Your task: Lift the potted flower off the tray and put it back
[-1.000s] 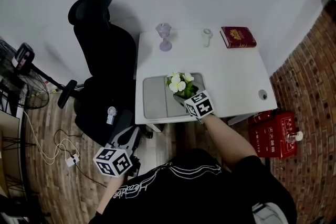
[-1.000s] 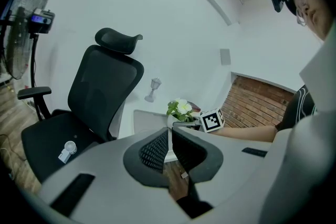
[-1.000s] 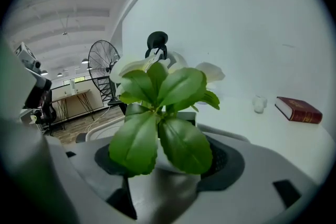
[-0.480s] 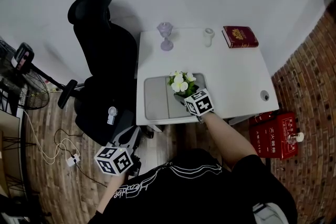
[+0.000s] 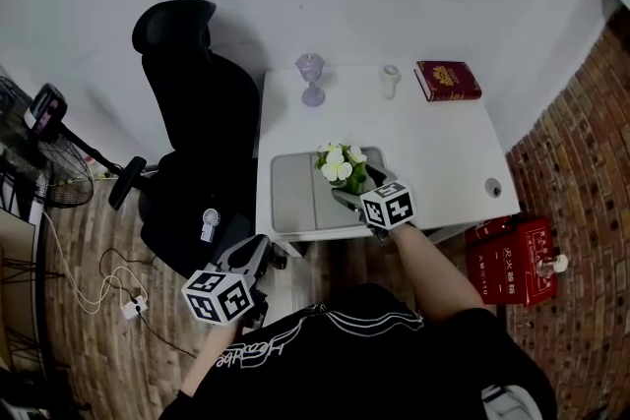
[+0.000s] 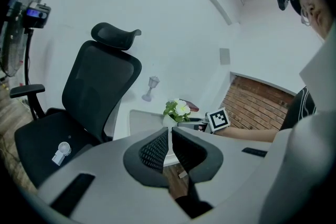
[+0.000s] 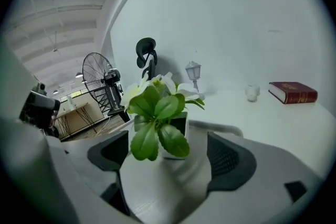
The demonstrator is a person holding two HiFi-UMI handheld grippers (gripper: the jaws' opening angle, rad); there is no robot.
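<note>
The potted flower [image 5: 340, 165], white blooms and green leaves in a small white pot, stands upright at the right end of the grey tray [image 5: 295, 192] on the white table. My right gripper [image 5: 351, 193] is just in front of it. In the right gripper view the pot [image 7: 176, 128] sits between and slightly beyond the dark pads [image 7: 226, 157], which stand clear of it as the jaws are opening. My left gripper [image 5: 248, 257] hangs low beside the table's front left corner, shut and holding nothing. From the left gripper view the flower [image 6: 176, 109] shows in the distance.
A black office chair [image 5: 192, 113] stands left of the table [image 5: 433, 143]. At the table's back are a lilac goblet [image 5: 311, 76], a small white cup [image 5: 390, 79] and a red book [image 5: 447, 79]. A red box [image 5: 512, 251] sits on the floor at right, a fan [image 5: 49, 162] at far left.
My right gripper has let go of the pot, its jaws spreading, and has drawn back a little toward the table's front edge. The pot stays on the tray. The left gripper has kept still.
</note>
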